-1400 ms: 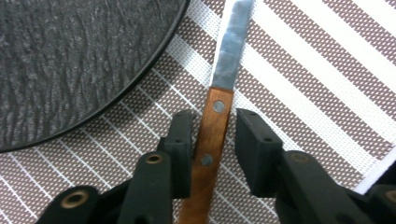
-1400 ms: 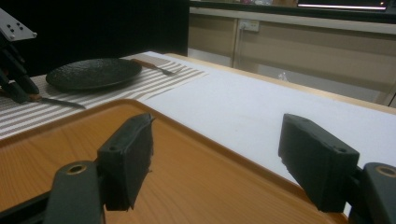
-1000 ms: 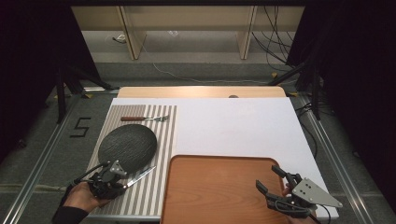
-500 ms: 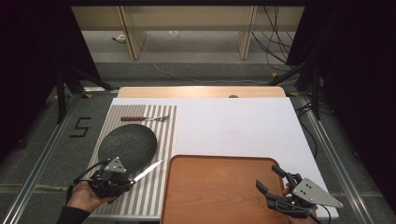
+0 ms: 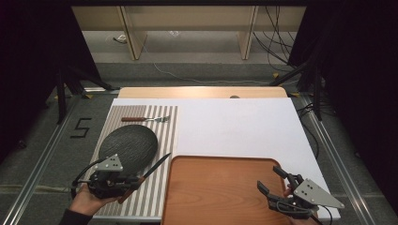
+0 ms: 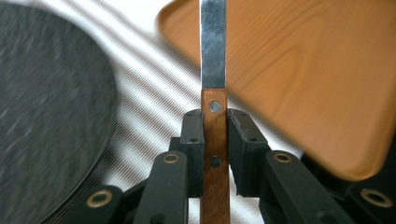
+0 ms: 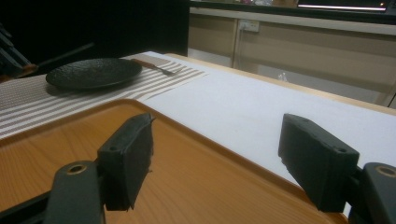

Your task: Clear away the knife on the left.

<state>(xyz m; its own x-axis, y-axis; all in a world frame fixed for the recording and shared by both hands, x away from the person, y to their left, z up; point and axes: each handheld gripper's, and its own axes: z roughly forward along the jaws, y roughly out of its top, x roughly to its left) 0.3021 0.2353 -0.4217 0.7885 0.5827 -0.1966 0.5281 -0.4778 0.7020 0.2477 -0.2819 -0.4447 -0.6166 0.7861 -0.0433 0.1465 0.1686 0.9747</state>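
A person sits at a table and holds a two-jaw gripper in each hand. The left gripper (image 5: 133,180) has its black jaws closed on the brown wooden handle of a table knife (image 5: 151,170), one pad pressing each flat side of the handle, as the left gripper view shows close up. From the fingers (image 6: 192,140) the steel blade runs straight ahead and away, its tip pointing toward the near left corner of a wooden tray (image 5: 220,164). In the high view the knife hangs clear above a grey and white striped placemat (image 5: 170,126), with its handle end poking out behind the jaws toward the person. Just beside the fingers, on the side away from the tray, a dark, round, rough-textured plate (image 5: 127,146) lies on the placemat. Beyond the plate, well ahead of the fingers, a fork (image 5: 145,119) with a brown handle lies across the far end of the placemat. The placemat and tray rest on a white table top (image 5: 244,126). The right gripper (image 5: 271,180) hovers low over the near right part of the tray with its jaws spread wide and nothing between them; in the right gripper view the bare wood of the tray shows in the gap between its two black pads (image 7: 128,158). The knife is well apart from these fingers, across the tray.
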